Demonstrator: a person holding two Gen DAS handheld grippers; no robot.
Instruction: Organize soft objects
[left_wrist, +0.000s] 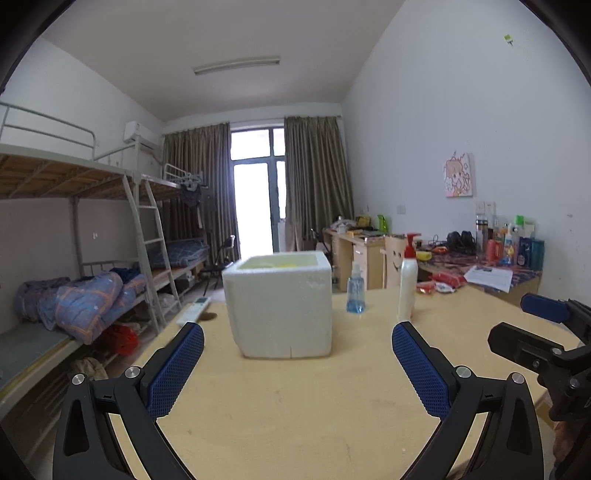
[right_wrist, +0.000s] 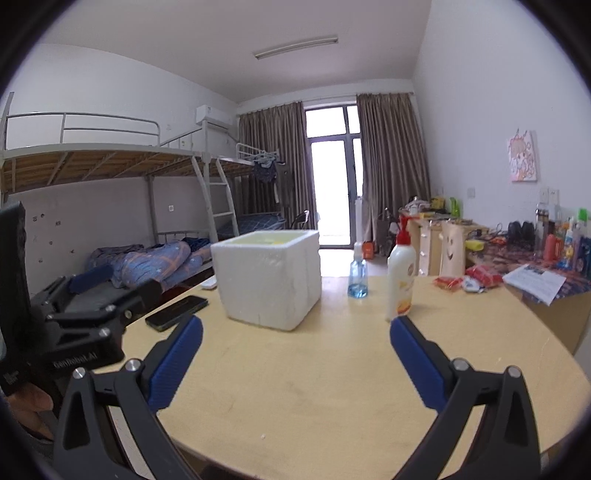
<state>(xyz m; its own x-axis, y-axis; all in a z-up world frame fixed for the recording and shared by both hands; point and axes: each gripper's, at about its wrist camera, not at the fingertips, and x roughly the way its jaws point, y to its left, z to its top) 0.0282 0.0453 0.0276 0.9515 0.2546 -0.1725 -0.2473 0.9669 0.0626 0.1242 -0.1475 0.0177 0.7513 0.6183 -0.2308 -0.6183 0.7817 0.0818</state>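
Note:
A white foam box (left_wrist: 279, 308) (right_wrist: 267, 277) stands open-topped in the middle of the light wooden table (left_wrist: 295, 406) (right_wrist: 314, 387); something yellow shows just inside its rim. My left gripper (left_wrist: 297, 334) hangs open over the table in front of the box, with nothing between its blue pads. My right gripper (right_wrist: 295, 326) is open too and holds nothing, a little to the right of the left one. Each gripper's body shows at the edge of the other's view.
A small blue spray bottle (left_wrist: 355, 291) (right_wrist: 357, 277) and a white pump bottle (left_wrist: 407, 282) (right_wrist: 400, 273) stand right of the box. A black phone (right_wrist: 176, 312) and a white remote (left_wrist: 194, 310) lie to the left. Bunk beds at left, cluttered desks at right.

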